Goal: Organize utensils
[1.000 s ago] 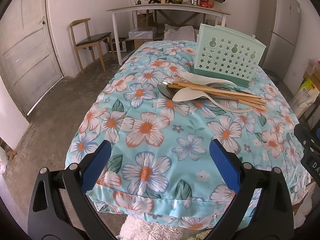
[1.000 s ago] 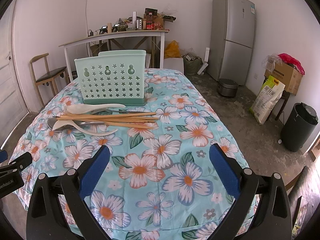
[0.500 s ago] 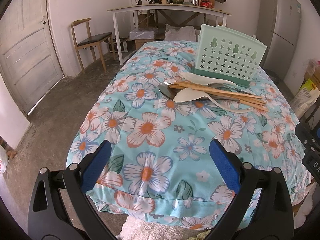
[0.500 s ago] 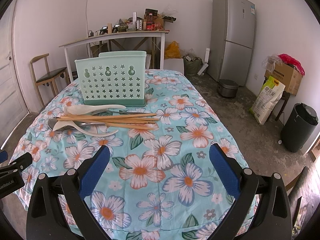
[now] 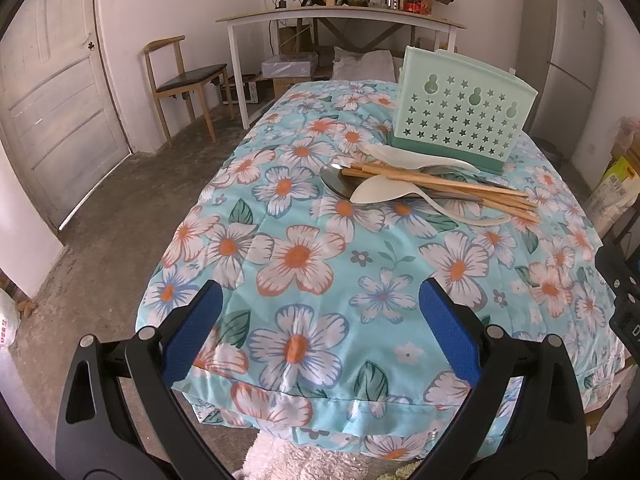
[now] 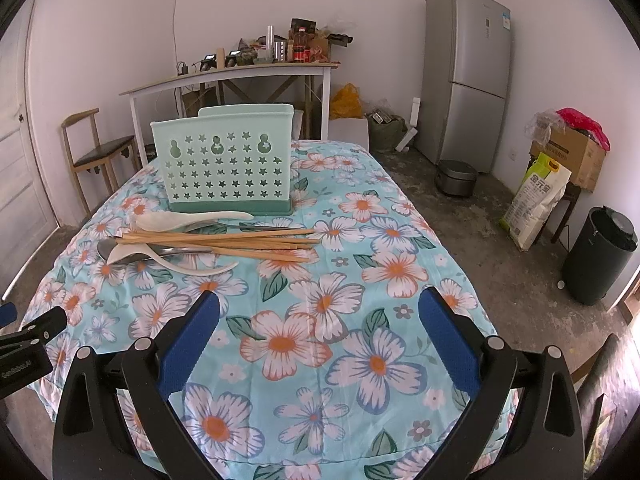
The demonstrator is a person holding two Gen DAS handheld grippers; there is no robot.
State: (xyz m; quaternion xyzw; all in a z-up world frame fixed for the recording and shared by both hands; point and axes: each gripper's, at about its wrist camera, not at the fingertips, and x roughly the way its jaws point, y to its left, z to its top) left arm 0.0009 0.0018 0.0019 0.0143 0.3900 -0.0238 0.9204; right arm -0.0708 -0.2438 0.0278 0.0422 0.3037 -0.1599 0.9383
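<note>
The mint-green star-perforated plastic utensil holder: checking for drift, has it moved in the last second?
No. The mint-green star-perforated plastic utensil holder sits just behind the white plastic spoon, as before.

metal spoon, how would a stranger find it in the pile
Start at the mint green holder on the floral table; the utensil pile lies just in front. The metal spoon sits under the wooden chopsticks, the only shiny grey piece among white spoons.

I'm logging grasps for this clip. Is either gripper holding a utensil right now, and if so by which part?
Nothing is held. The left gripper and right gripper are both open over the cloth, short of the utensil pile lying before the holder.
</note>
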